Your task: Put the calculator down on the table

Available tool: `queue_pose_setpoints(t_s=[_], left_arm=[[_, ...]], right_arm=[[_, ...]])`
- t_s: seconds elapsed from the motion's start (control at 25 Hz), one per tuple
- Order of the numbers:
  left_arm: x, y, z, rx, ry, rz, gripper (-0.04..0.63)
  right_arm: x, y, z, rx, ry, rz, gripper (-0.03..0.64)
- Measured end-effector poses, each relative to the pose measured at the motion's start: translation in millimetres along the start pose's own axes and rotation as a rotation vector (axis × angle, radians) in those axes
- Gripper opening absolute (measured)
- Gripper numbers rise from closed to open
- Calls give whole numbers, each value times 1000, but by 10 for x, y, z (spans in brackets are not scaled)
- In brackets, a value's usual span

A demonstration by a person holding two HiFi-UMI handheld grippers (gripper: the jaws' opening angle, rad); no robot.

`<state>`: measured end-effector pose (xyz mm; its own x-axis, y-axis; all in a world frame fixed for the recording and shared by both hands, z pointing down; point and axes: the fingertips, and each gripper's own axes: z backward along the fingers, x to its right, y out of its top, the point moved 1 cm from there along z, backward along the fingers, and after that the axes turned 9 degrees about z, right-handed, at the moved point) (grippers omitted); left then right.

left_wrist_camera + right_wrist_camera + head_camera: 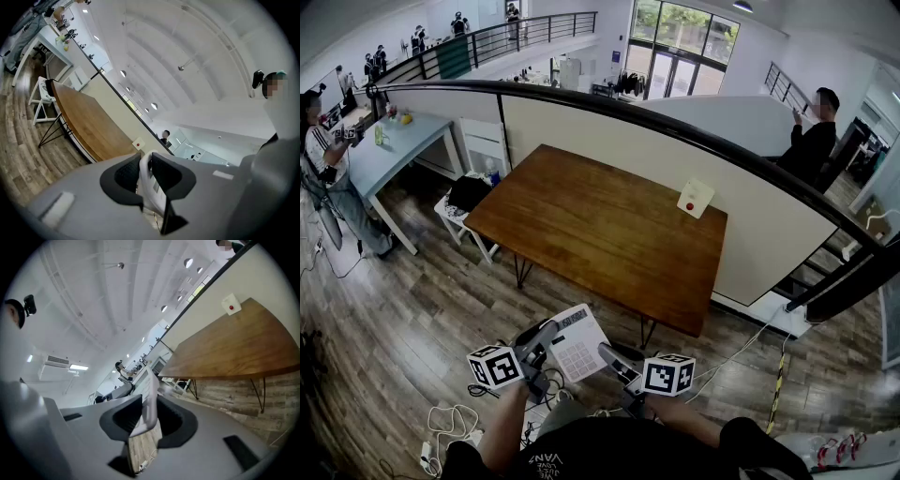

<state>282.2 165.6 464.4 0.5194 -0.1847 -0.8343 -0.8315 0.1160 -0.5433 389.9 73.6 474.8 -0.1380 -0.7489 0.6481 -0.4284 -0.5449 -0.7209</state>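
A white calculator [579,342] hangs in the air in front of the wooden table [600,225], over the floor, keys facing up. My left gripper [541,345] is shut on its left edge and my right gripper [609,358] is shut on its lower right edge. In the left gripper view the calculator [149,180] shows edge-on between the dark jaws, with the table [89,126] off to the left. In the right gripper view the calculator [150,399] stands slanted between the jaws, and the table [234,348] lies ahead on the right.
A small white box with a red button [695,198] lies near the table's far right corner. A low wall with a black rail [609,108] runs behind the table. A white stool [461,208] stands at its left end. Cables [450,422] lie on the floor.
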Motion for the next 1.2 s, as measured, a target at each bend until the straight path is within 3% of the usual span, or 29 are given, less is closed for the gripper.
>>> queue_pose_setpoints(t_s=[0.56,1.2], left_arm=[[-116,-124,-10,48,19,24,63],[-1006,1222,-132,15,6,14,64]], right_arm=[[141,-18,-4,-1,-2,53,101],[187,483,-1502,17,-39,69,103]])
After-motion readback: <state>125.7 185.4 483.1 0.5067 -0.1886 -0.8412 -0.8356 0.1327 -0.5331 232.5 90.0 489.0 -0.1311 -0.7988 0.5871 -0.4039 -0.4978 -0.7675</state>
